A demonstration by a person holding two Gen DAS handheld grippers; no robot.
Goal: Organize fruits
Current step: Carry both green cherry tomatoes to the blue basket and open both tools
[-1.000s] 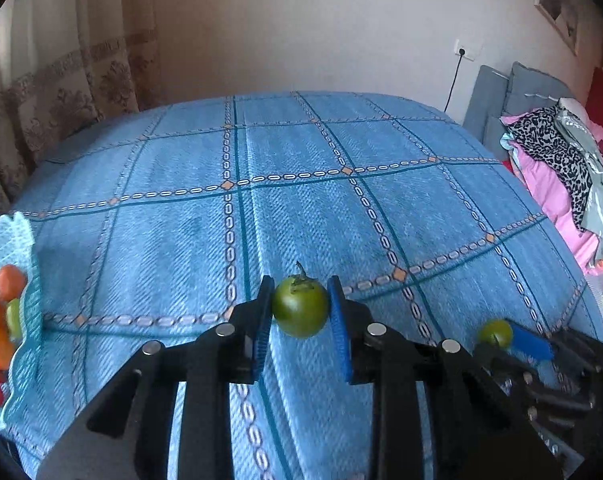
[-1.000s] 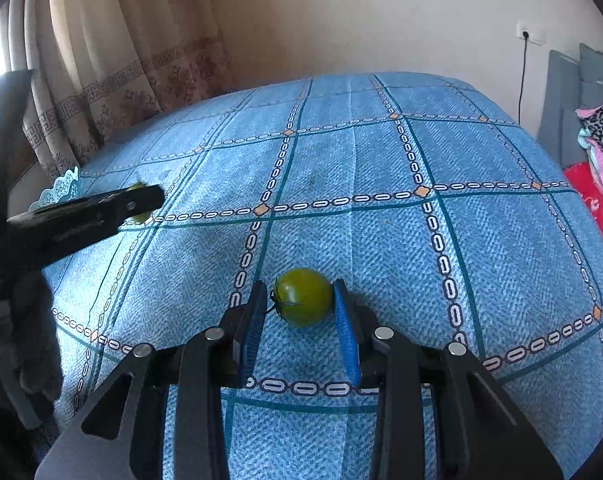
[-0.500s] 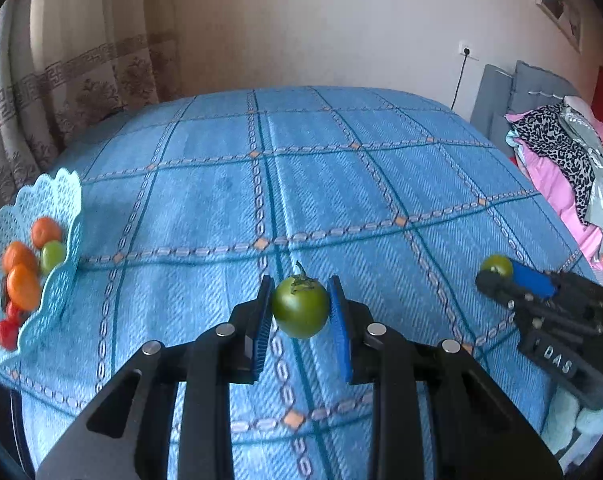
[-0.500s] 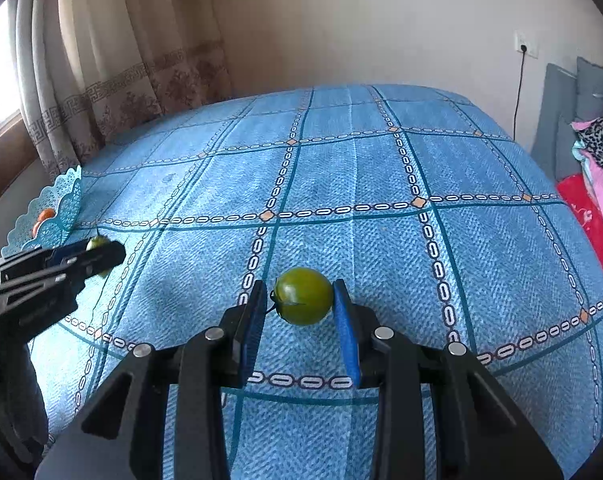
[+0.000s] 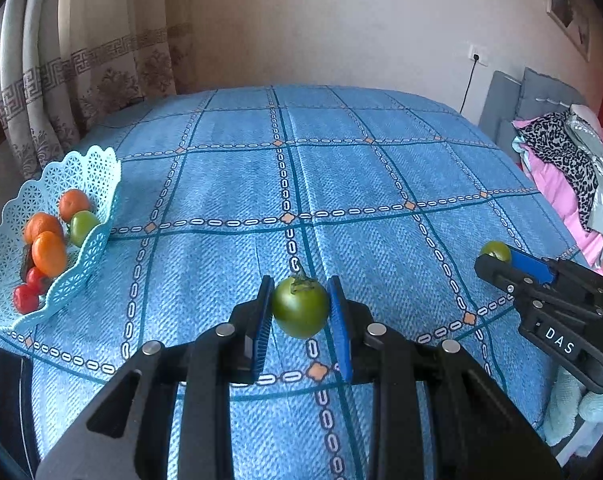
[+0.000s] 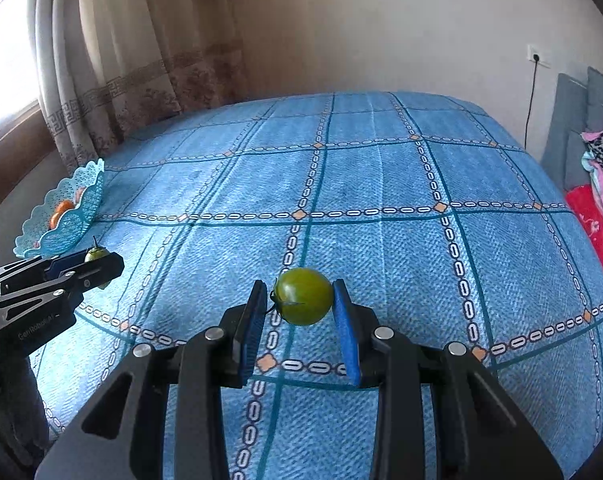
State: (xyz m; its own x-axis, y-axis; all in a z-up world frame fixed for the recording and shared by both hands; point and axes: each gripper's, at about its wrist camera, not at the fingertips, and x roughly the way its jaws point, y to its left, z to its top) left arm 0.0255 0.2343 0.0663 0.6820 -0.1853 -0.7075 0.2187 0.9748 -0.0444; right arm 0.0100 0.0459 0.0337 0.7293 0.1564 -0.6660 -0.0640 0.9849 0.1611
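- The left gripper [image 5: 301,312] is closed around a green tomato [image 5: 300,311], right of the basket [image 5: 81,168].
- The right gripper [image 6: 302,300] clamps another green tomato [image 6: 303,296], further right of the basket, above the table [image 5: 381,184].

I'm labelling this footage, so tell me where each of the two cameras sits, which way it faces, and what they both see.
Left wrist: on the left gripper, looking along its fingers across the blue bedspread toward the wall; that gripper holds a green tomato, the right gripper enters at right.
Right wrist: on the right gripper, facing the same way, holding another green tomato; the left gripper enters at left.
Both share the bedspread, the turquoise basket and the curtain.
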